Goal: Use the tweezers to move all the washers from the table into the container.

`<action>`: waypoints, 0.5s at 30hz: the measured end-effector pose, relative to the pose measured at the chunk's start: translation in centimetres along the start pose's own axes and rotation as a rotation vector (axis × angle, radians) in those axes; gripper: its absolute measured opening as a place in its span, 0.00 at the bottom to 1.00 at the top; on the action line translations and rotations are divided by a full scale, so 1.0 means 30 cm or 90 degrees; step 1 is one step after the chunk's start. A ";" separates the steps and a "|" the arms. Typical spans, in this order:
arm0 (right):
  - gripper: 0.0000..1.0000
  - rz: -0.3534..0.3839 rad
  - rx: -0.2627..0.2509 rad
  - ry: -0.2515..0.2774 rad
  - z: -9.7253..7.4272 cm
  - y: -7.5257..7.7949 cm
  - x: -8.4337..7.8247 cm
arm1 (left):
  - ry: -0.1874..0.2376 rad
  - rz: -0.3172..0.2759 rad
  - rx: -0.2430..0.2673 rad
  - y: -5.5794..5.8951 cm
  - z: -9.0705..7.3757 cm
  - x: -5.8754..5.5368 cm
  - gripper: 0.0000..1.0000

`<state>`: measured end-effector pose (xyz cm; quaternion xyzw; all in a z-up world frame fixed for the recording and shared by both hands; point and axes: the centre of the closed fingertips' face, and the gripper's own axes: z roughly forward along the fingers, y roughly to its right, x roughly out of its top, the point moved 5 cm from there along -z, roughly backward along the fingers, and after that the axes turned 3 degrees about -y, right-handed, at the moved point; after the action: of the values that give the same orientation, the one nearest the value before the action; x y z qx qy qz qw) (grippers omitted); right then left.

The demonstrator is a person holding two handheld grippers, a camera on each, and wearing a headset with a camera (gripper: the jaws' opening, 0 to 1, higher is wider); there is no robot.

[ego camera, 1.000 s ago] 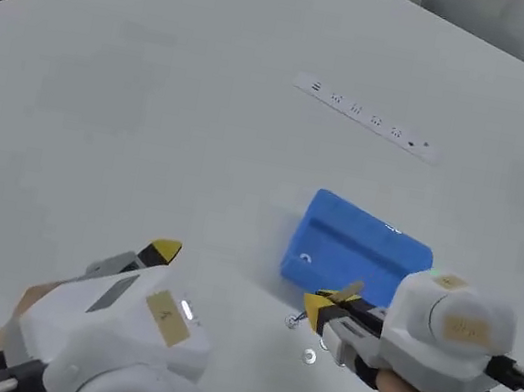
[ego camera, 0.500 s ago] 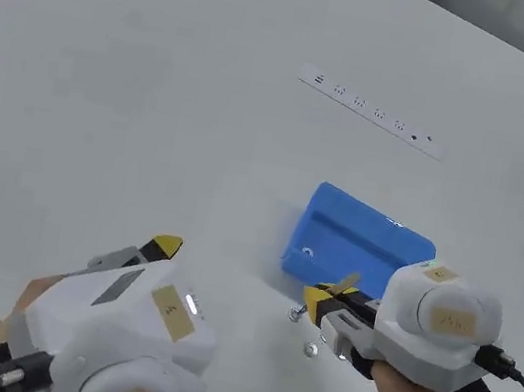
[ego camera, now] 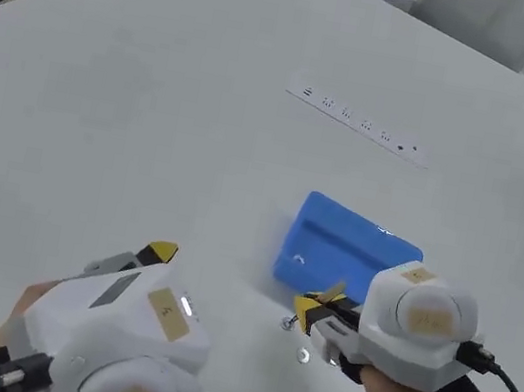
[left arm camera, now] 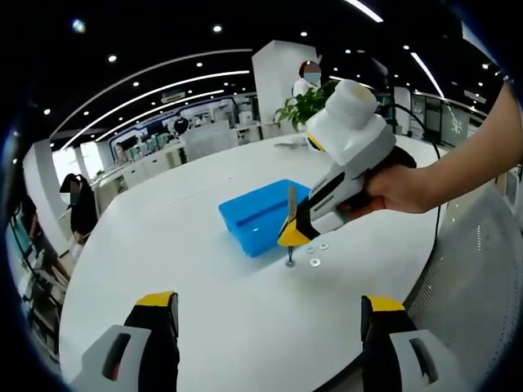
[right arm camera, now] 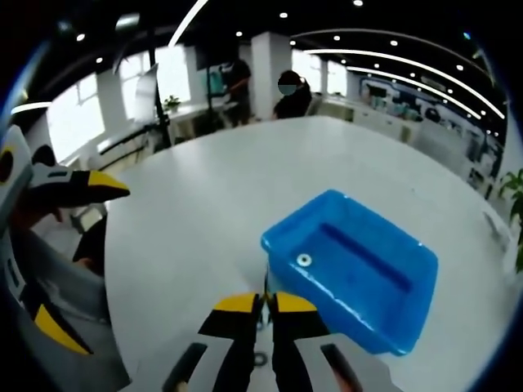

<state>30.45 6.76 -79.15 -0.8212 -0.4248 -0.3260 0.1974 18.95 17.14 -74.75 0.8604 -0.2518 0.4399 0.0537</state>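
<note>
The white bench (ego camera: pixel 154 116) lies open and bare across the upper left of the head view; its near edge cuts the lower left corner. A recessed power strip (ego camera: pixel 356 121) sits flush at upper centre. The blue container (ego camera: pixel 355 243) stands right of centre, one washer (right arm camera: pixel 304 260) lying in its near corner. Just below it, the right gripper (ego camera: pixel 306 310) has its fingers (right arm camera: pixel 237 304) together, clamped on the tweezers (left arm camera: pixel 291 229), which point down with their tip at the bench among the loose washers (left arm camera: pixel 315 262). The left gripper (left arm camera: pixel 267 304) hangs at lower left, fingers wide apart, holding nothing. Behind is an open-plan office with ceiling spotlights. The gripper stickers are unreadable.
</note>
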 end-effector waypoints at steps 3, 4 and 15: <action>0.02 0.000 0.009 -0.001 -0.018 -0.008 0.003 | -0.002 0.002 0.000 0.000 0.001 -0.001 0.95; 0.02 0.000 0.011 0.001 -0.029 -0.012 0.007 | -0.003 0.002 0.000 0.000 0.001 -0.002 0.95; 0.02 0.030 0.015 0.058 -0.138 -0.001 0.087 | -0.005 0.009 -0.007 0.007 0.004 -0.005 0.95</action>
<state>30.00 5.78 -74.39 -0.8127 -0.3998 -0.3534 0.2341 18.87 16.98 -74.96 0.8602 -0.2602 0.4352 0.0542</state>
